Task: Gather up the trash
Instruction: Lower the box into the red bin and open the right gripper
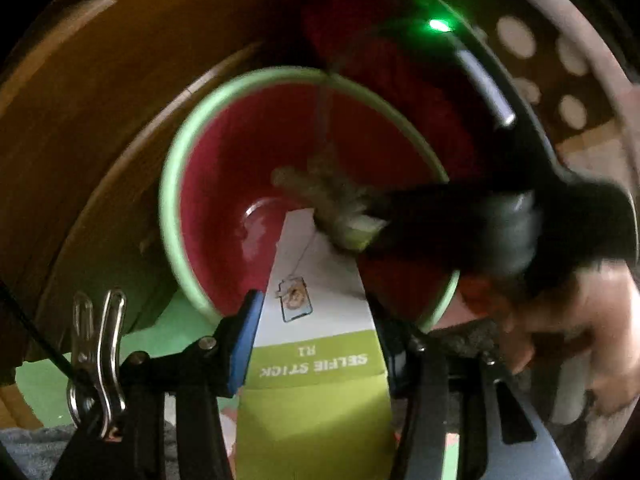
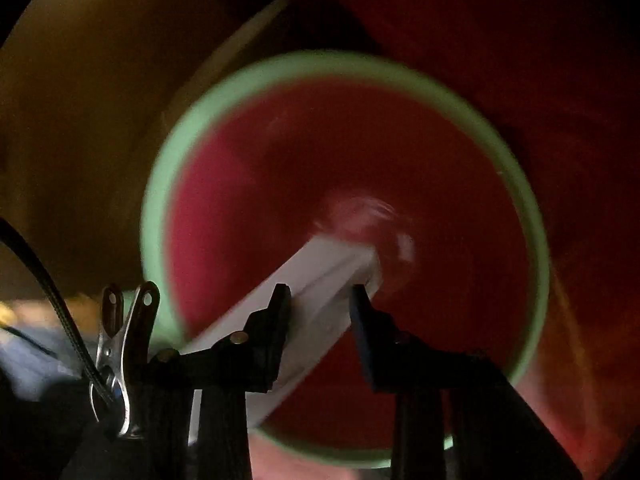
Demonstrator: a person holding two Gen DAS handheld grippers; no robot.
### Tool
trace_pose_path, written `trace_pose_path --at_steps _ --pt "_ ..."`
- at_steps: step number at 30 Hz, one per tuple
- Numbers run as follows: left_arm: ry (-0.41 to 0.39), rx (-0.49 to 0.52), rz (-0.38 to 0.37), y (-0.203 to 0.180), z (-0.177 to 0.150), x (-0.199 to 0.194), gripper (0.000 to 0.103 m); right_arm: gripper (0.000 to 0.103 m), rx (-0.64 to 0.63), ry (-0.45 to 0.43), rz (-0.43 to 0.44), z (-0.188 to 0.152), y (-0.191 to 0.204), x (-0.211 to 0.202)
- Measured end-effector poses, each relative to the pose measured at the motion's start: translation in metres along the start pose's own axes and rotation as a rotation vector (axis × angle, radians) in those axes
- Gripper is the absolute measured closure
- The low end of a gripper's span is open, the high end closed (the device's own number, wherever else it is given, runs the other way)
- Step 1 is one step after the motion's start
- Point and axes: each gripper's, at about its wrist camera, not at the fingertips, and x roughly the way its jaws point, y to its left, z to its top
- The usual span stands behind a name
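Note:
A round bin (image 1: 172, 184) with a green rim and a red inside fills both views; it also shows in the right wrist view (image 2: 152, 184). My left gripper (image 1: 316, 336) is shut on a white and green "Selfie Stick" box (image 1: 320, 300) that points into the bin's mouth. My right gripper (image 2: 320, 304) reaches over the bin from the right in the left wrist view, where its tips hold a blurred pale wad (image 1: 332, 204). In the right wrist view the white box (image 2: 304, 292) lies between its fingers; whether they grip it is unclear.
A brown wooden surface (image 1: 80, 100) curves behind the bin on the left. A white basket with round holes (image 1: 568, 52) stands at the upper right. A green mat (image 1: 40, 384) lies under the bin. A bare hand (image 1: 592, 320) holds the right gripper.

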Motion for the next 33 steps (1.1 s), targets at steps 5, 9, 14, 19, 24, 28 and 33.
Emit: trace_pose_path --at_steps 5,9,14,19,24,28,33 --pt "0.017 -0.013 0.001 0.008 0.006 0.020 0.051 0.078 -0.012 0.014 -0.051 0.004 -0.007 0.004" --pt "0.075 -0.024 -0.014 0.008 0.010 0.042 0.051 0.078 0.048 0.048 -0.035 0.002 -0.019 0.016" --pt "0.176 0.062 0.027 -0.003 0.018 0.072 0.049 0.078 0.128 0.121 -0.028 -0.004 -0.035 0.035" --pt "0.223 0.131 0.120 -0.006 0.022 0.092 0.049 0.081 0.097 0.210 -0.035 -0.009 -0.030 0.058" --pt "0.225 0.132 0.196 0.002 0.019 0.095 0.048 0.081 0.105 0.237 0.013 -0.004 -0.022 0.074" --pt "0.228 0.148 0.237 0.024 0.007 0.100 0.047 0.081 0.114 0.260 0.030 -0.002 -0.012 0.093" --pt "0.230 0.118 0.233 0.033 0.002 0.096 0.047 0.081 0.108 0.251 0.046 -0.004 0.001 0.094"
